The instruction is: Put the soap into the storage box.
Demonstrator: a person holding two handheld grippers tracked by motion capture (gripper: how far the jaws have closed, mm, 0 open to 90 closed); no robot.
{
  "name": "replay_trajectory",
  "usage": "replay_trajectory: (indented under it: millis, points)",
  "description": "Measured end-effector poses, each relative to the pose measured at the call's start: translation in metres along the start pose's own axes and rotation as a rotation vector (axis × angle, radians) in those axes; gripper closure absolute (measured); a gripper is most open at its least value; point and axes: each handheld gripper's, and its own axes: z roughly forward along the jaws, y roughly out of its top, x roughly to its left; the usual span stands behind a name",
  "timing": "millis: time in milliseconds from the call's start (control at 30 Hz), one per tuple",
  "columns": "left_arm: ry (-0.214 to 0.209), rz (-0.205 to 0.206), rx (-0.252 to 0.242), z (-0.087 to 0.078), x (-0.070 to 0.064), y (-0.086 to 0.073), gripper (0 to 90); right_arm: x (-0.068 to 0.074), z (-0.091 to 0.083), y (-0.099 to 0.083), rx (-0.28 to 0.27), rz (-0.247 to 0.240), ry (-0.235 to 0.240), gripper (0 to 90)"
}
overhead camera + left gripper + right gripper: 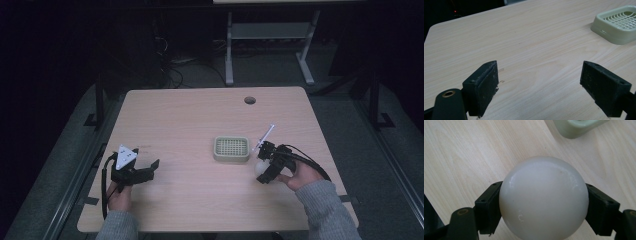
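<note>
A white ball (544, 197) sits between the two black jaws of my right gripper (544, 207), which press on its sides just above the table. In the high view the ball (260, 167) shows at the right gripper (265, 167), just right of a pale green slotted tray (231, 149). My left gripper (145, 169) rests low over the table's left part, jaws wide apart with nothing between them (539, 87). The tray's corner (616, 27) lies ahead of it to the right.
The wooden table (200, 120) has a round cable hole (249, 100) near its far edge. A thin white stick (265, 136) lies just right of the tray. Beyond the table stand the legs of another desk (229, 50) and dark floor.
</note>
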Motion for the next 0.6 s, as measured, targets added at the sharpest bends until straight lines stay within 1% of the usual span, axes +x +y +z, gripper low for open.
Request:
replay_trajectory:
  millis: [333,600]
  points:
    - [0.0,-0.001,0.0,0.0,0.0,0.0,14.8,-0.004,-0.005,0.01,-0.007,-0.004,0.005,23.6]
    - [-0.001,-0.007,0.001,-0.001,0.001,0.0,14.8,-0.005,-0.01,0.022,-0.006,-0.019,0.001,23.6]
